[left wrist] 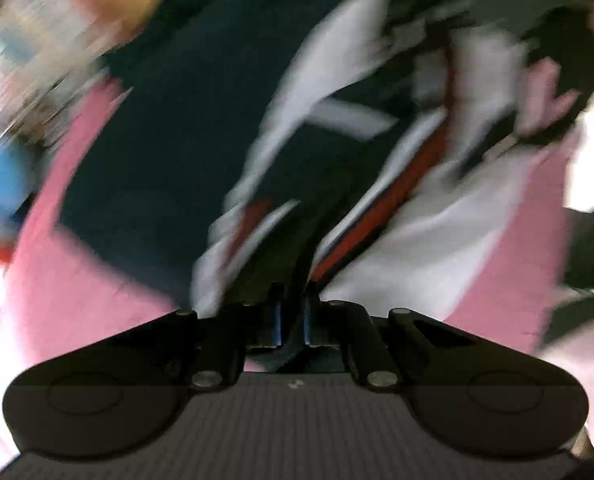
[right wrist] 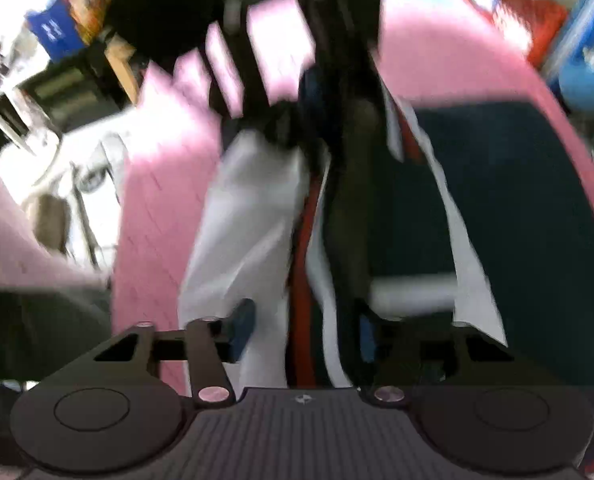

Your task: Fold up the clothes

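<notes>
A dark navy garment [left wrist: 169,128] with white panels and a red stripe [left wrist: 397,200] lies spread over a pink sheet [left wrist: 77,280]. Both views are motion-blurred. My left gripper [left wrist: 293,320] is shut on a dark fold of the garment, which runs up from between its blue-padded fingers. In the right wrist view the garment's white and red band [right wrist: 253,216] passes between the widely spread fingers of my right gripper [right wrist: 303,328], which is open. Farther along that band, the left gripper [right wrist: 301,92] shows as a black frame holding the same cloth.
The pink sheet [right wrist: 157,184] covers the surface under the garment. Colourful boxes and packages [right wrist: 537,32] sit at the far right edge, with blue and orange items [right wrist: 69,12] at the upper left. White furniture [right wrist: 77,168] stands beyond the sheet's left edge.
</notes>
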